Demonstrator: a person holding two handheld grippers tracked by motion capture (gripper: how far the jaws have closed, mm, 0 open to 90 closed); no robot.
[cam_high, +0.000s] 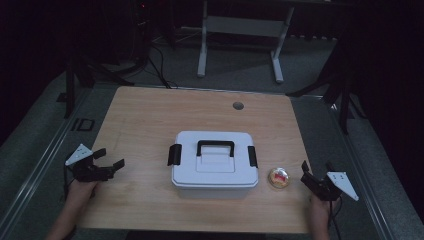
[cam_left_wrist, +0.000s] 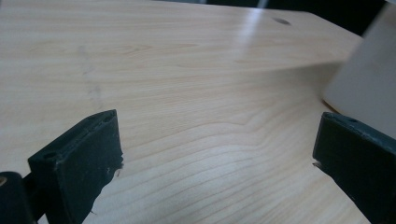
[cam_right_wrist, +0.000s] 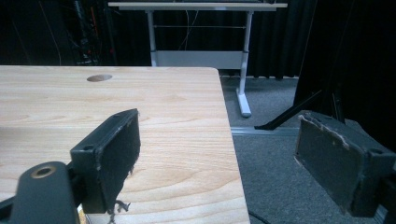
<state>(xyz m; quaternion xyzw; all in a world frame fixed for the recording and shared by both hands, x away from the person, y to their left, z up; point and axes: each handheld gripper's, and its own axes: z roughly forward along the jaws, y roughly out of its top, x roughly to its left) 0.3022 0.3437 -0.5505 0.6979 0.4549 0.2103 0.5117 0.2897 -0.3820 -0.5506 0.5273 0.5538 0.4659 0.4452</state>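
A white box (cam_high: 215, 165) with a black handle (cam_high: 215, 146) and a black latch on each short side is sitting near the middle of the bench (cam_high: 150, 115), lid on and both latches down, so it reads as waiting to be opened. From the box, the left gripper (cam_high: 111, 159) is hovering at about nine o'clock, jaws spread wide with nothing between them and aimed toward the near latch (cam_high: 174, 154), likely lined up to work it. The right gripper (cam_high: 316, 169) is waiting at about four o'clock past the bench edge, jaws also spread and empty, pointing away up the bench. A small round tin (cam_high: 279, 177) with a red and yellow top is lying just beside the box at three to four o'clock, probably parked within easy reach.
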